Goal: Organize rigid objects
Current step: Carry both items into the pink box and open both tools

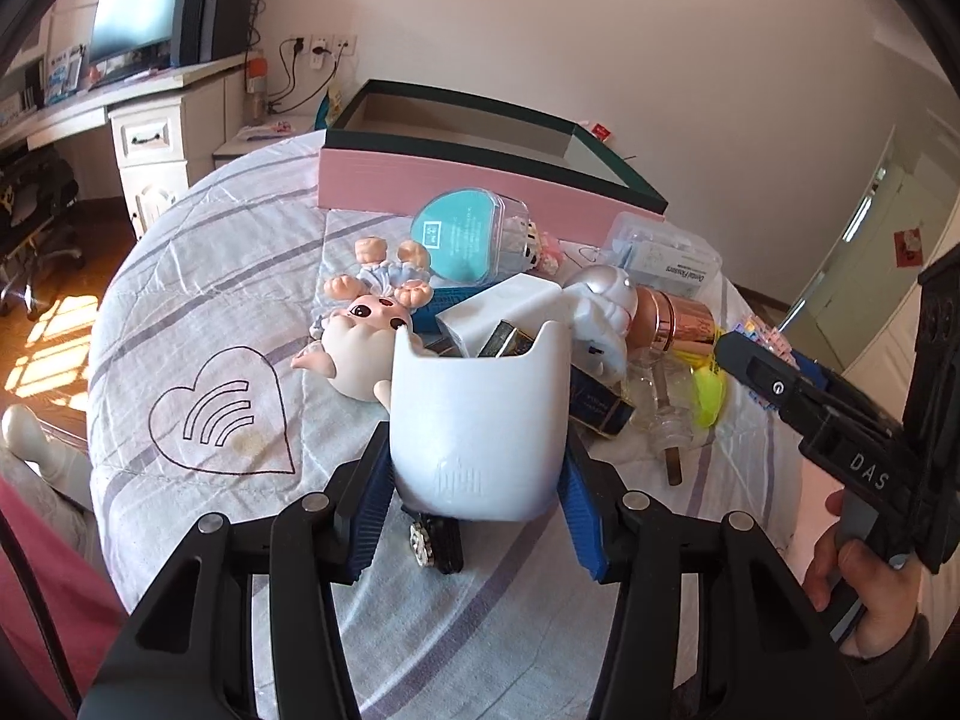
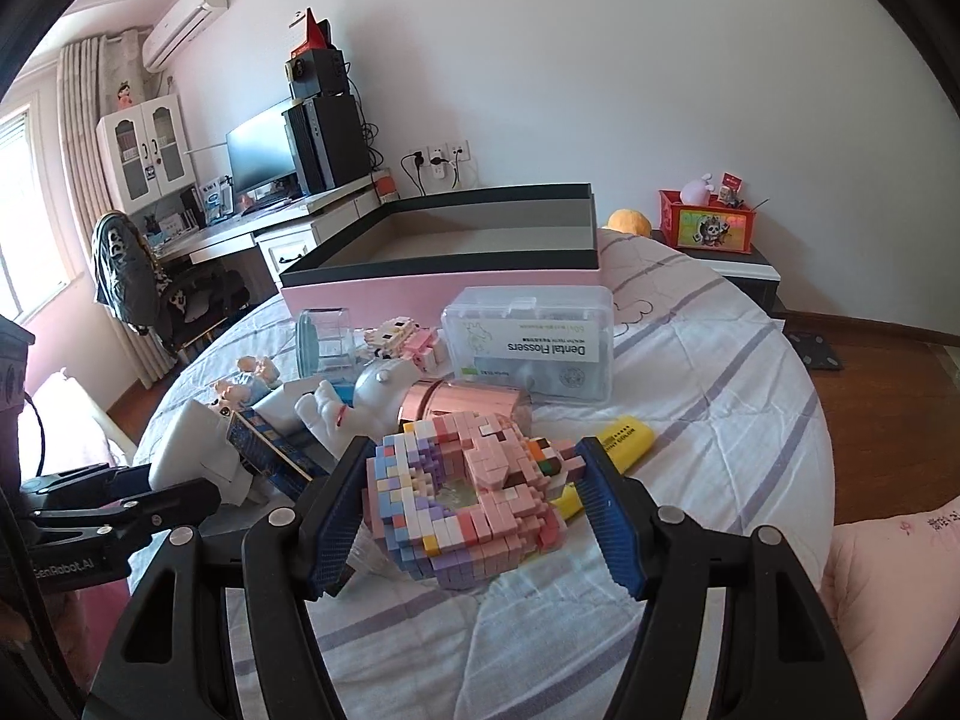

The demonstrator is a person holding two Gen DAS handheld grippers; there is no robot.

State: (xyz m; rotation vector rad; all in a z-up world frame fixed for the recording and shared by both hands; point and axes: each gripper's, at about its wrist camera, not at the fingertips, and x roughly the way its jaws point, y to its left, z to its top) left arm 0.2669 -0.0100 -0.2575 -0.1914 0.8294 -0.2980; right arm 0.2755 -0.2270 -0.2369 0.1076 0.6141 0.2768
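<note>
My left gripper (image 1: 477,456) is shut on a white cup with cat ears (image 1: 480,414). Its blue pads press the cup's sides, and the cup hangs a little above the quilt; it also shows at the left (image 2: 192,450). A small white box and a dark item stick out of its top. My right gripper (image 2: 474,468) is shut on a pink and pastel block-built figure (image 2: 480,492), lifted just off the bed. Behind the pile stands an open pink box with a dark rim (image 1: 420,180) (image 2: 420,294), nothing visible in it.
On the striped quilt (image 1: 210,300) lie a dental flossers case (image 2: 528,348), a teal-lidded clear tub (image 1: 462,234), a doll (image 1: 360,324), a rose-gold tube (image 2: 462,402), a yellow highlighter (image 2: 624,438) and a black strap (image 1: 435,540). A desk stands beyond the bed.
</note>
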